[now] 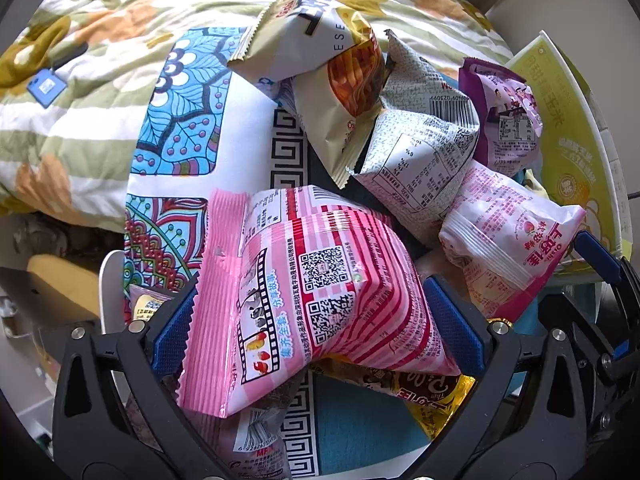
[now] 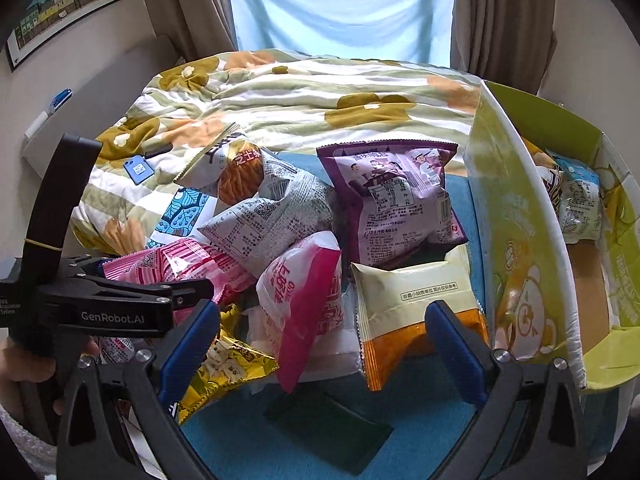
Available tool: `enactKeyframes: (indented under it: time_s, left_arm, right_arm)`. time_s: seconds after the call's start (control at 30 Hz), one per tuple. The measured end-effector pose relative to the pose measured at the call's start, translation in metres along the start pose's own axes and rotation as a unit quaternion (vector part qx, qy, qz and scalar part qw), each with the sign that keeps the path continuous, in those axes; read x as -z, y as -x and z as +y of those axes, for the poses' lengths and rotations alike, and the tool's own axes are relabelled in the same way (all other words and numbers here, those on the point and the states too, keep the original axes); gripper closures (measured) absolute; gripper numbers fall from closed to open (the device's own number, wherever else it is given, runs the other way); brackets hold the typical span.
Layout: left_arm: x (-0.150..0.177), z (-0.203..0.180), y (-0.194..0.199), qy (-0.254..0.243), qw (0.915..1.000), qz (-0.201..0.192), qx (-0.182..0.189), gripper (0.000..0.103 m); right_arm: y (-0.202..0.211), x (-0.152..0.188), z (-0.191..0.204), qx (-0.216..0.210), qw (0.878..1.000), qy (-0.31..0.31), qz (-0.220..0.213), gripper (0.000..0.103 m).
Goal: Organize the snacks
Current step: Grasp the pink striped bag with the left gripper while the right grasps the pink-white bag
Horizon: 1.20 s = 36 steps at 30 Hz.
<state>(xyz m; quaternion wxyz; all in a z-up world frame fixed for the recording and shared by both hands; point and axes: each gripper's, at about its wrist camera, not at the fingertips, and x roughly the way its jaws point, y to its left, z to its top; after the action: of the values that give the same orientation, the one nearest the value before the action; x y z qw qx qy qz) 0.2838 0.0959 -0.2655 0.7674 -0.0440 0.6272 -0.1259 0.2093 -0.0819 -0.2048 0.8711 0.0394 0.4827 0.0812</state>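
Note:
A pile of snack bags lies on a blue cloth (image 2: 400, 440) on the bed. My left gripper (image 1: 312, 284) is shut on a pink striped bag (image 1: 320, 288), with its blue pads pressing both sides; in the right wrist view the same bag (image 2: 176, 266) is at that gripper (image 2: 188, 292). My right gripper (image 2: 323, 308) is open above a pink-and-white bag (image 2: 304, 304) and a cream-and-orange bag (image 2: 404, 312), touching neither. A yellow-green cardboard box (image 2: 520, 240) stands open at the right with a few snacks inside.
A purple bag (image 2: 400, 200), a grey-white bag (image 2: 272, 220), a cheese-stick bag (image 2: 236, 168) and a gold bag (image 2: 224, 368) are in the pile. A dark flat packet (image 2: 328, 420) lies in front. A floral quilt (image 2: 320, 92) and a blue phone (image 2: 138, 170) lie behind.

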Motion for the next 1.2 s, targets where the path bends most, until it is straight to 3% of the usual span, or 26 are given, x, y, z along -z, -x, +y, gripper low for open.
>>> enactKeyframes:
  time_s: [0.07,0.2,0.47,0.97,1.03,1.2]
  left_arm:
    - [0.002,0.002,-0.003,0.0,1.0,0.004,-0.008,0.005]
    - [0.005,0.009,-0.007,0.014,0.9996,0.012,0.022,0.032]
    - [0.007,0.004,-0.002,-0.009,0.9999,0.002,0.004,0.037]
    - [0.01,0.004,0.017,-0.014,0.9997,-0.02,-0.002,0.046]
    - [0.011,0.003,0.019,-0.015,0.9996,-0.024,0.0,0.047]
    - [0.012,0.002,0.027,-0.02,0.9993,-0.032,0.001,0.047]
  right_arm:
    - [-0.005,-0.001,-0.001,-0.004,1.0,0.001,0.003,0.001]
    - [-0.013,-0.003,0.001,-0.009,1.0,0.009,0.011,0.002]
    - [-0.03,-0.007,0.005,-0.015,0.999,0.017,0.024,0.006]
    - [-0.06,-0.008,0.009,-0.025,0.998,0.029,0.043,0.036]
    - [-0.06,-0.007,0.009,-0.027,0.998,0.028,0.044,0.044]
    - [-0.053,-0.004,0.011,-0.026,0.998,0.03,0.038,0.055]
